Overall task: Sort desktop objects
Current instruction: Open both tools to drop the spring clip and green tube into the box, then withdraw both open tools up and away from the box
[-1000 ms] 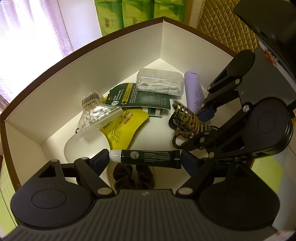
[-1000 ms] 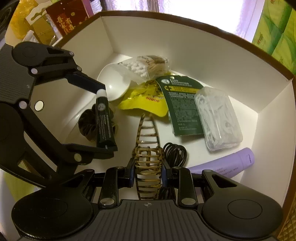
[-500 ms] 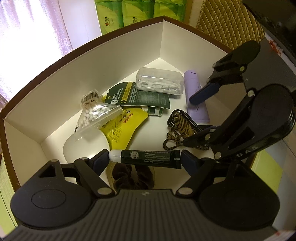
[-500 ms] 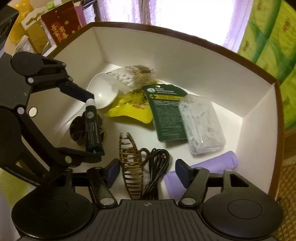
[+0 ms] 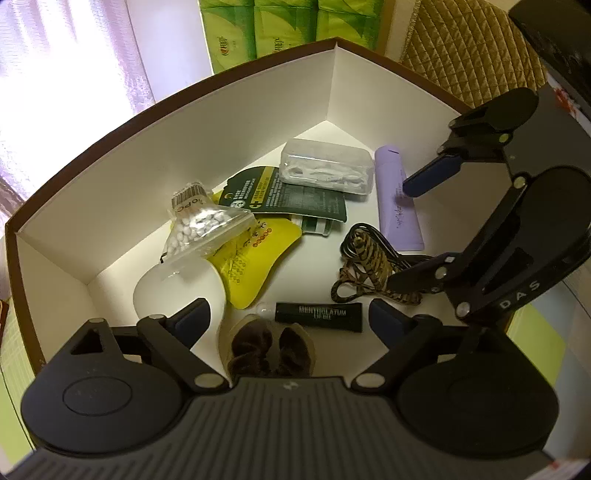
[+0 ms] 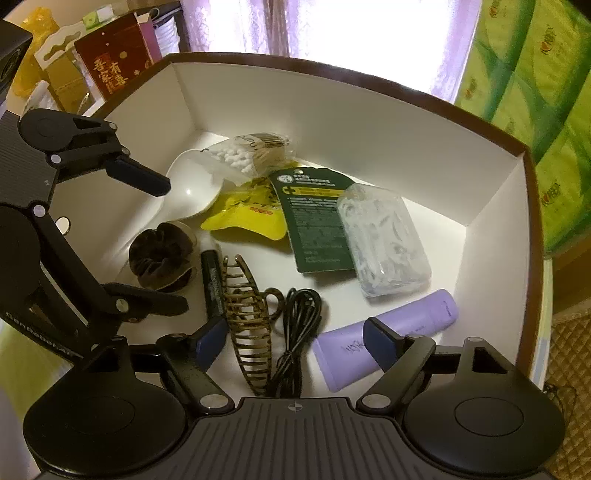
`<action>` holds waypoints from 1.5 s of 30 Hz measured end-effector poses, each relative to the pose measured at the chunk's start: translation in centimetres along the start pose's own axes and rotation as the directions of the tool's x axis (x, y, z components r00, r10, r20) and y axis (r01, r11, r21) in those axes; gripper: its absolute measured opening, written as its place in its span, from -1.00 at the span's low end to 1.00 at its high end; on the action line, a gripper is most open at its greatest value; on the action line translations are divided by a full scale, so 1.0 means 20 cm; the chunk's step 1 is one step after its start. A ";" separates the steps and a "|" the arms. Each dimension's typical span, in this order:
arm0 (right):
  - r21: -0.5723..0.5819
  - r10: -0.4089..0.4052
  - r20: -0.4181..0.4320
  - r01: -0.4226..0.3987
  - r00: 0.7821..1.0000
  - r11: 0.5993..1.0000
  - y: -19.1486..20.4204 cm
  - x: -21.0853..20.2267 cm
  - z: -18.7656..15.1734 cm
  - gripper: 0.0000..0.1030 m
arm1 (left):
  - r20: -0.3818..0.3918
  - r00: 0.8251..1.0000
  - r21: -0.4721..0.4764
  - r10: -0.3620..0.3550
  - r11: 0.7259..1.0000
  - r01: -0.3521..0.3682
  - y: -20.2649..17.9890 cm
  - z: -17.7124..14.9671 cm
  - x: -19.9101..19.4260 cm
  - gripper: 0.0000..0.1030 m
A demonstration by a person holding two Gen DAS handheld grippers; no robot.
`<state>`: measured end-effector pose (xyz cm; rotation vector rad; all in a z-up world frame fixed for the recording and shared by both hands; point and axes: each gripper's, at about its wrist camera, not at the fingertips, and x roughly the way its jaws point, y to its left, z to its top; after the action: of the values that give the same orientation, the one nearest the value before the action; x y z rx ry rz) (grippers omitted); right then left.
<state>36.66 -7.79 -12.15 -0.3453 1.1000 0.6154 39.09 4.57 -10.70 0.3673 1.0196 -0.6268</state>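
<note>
A white-lined box (image 5: 184,155) (image 6: 332,122) holds the sorted items. A black lip gel tube (image 5: 317,316) (image 6: 212,284) lies on its floor, between the spread fingers of my open left gripper (image 5: 288,319) (image 6: 155,243) but untouched. A tortoiseshell hair claw (image 6: 247,325) (image 5: 369,266) rests beside a black cable (image 6: 299,325), under my open right gripper (image 6: 295,338) (image 5: 424,225). A purple tube (image 6: 424,317) (image 5: 397,199) lies to the right, a brown scrunchie (image 6: 159,258) (image 5: 273,350) to the left.
Further back in the box lie a white scoop (image 6: 192,188), a bag of cotton swabs (image 6: 251,155), a yellow packet (image 6: 247,214), a green card pack (image 6: 314,221) and a clear case (image 6: 380,243). Green tissue packs (image 5: 266,29) and a red carton (image 6: 118,70) stand outside.
My left gripper opened and the lip gel tube dropped to the box floor. My right gripper let go of the hair claw, opened wide and drew back above it.
</note>
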 end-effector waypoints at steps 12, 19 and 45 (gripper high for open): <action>0.063 0.004 0.081 -0.009 0.997 0.998 -0.01 -0.13 -0.03 0.91 | 0.017 0.997 -0.074 0.079 0.994 -0.078 0.00 -0.01 -0.10 0.82; 0.099 -0.019 0.157 0.004 0.987 0.995 0.05 -0.26 -0.09 0.96 | 0.064 0.984 -0.174 0.168 0.973 -0.155 -0.02 -0.05 -0.27 0.90; 0.259 -0.117 0.394 0.013 0.912 0.966 0.43 -0.83 -0.61 0.96 | 0.200 0.872 -0.445 0.446 0.834 -0.325 -0.61 -0.49 -0.98 0.98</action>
<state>17.35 -12.61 -2.04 -0.0271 0.7480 0.4535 17.48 6.78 1.67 0.1054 0.7262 -0.0838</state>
